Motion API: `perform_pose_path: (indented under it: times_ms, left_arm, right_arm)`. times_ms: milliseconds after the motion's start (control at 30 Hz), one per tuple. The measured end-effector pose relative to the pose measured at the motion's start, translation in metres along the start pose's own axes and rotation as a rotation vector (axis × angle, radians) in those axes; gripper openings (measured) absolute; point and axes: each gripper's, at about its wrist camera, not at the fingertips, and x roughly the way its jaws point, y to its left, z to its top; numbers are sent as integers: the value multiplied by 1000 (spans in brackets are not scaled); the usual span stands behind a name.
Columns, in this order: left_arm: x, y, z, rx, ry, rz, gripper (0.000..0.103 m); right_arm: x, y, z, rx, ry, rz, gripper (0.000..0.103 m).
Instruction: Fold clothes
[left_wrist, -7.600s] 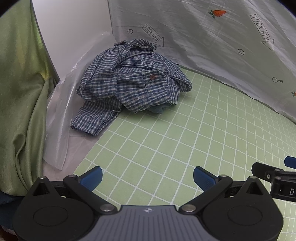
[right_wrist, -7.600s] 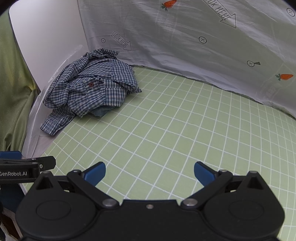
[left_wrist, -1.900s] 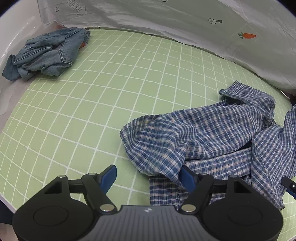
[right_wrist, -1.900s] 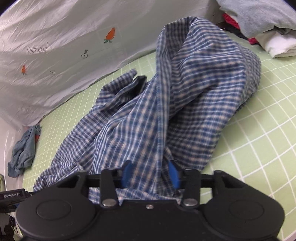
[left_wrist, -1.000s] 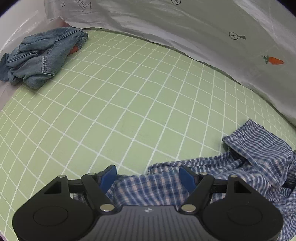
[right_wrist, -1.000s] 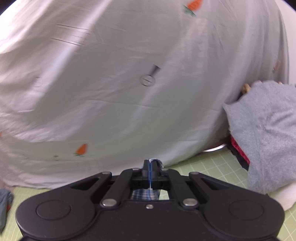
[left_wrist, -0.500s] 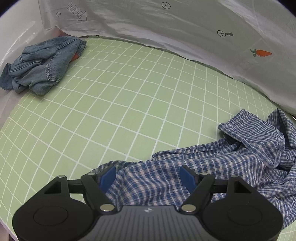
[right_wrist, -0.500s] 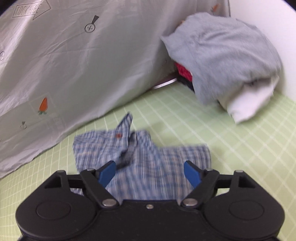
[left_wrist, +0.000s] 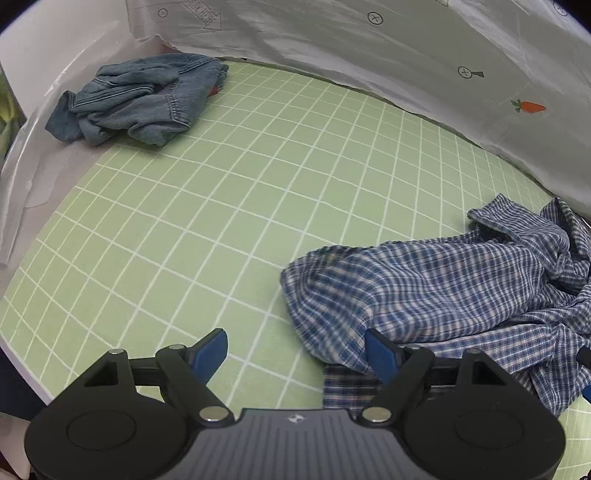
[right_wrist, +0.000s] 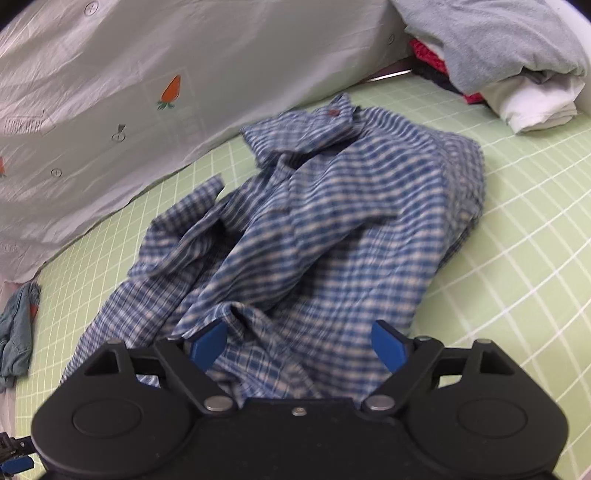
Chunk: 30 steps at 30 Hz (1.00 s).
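Right gripper (right_wrist: 297, 341): your jaws are standing wide apart and holding nothing. One second ago they were clenched on the cloth and lifting it; now they are hanging released just above the plaid shirt (right_wrist: 325, 229).
Left gripper (left_wrist: 297, 350): it is also staying open and empty. Its right fingertip (left_wrist: 382, 352) is lying at the near edge of the shirt; whether it is touching the cloth, I cannot tell.
Plaid shirt: it is lying rumpled on the green grid mat (left_wrist: 229, 206), toward the right side, near the grey sheet (left_wrist: 369, 48) at the back edge. The collar with a red button (right_wrist: 333, 112) is pointing to the far side.
Denim garment (left_wrist: 142, 99): it is waiting in the far left corner of the mat, well apart from the shirt.
Folded pile (right_wrist: 513, 62): it is sitting at the far right corner.
Meaning of the change: you are finishing the drop, so the shirt is now on the work area but not yet flat. I judge you are needing to spread it before any fold is possible.
Risk: the sleeves are bunching under the body and may be hiding.
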Motion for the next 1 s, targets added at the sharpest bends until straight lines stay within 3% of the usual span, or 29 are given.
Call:
perform_pose_path:
  times_ms: [267,333,367,500,700,1000]
  left_arm:
    - [-10,29,-4,5,-9,8,84]
    - [-9,29,-4,16,-8,14,84]
    - [-8,27,-4,15,-8,10,84]
    - [-4,15,-4,19,0,-15,84]
    - [3,-25,-4,35,12,-74,84]
    - [23,-123,-8,124,30,-133,84]
  right_arm:
    - [16,22,-31,29,82,14,87]
    - [18,23,-35,7,93,6,76]
    - [19,24,-38,-5,98,2,60]
    - [15,10,-38,-18,103,-16,19]
    - [-1,-28,-25,0,63,-67,12]
    - [-22,-111,12,29,-20,-197,11]
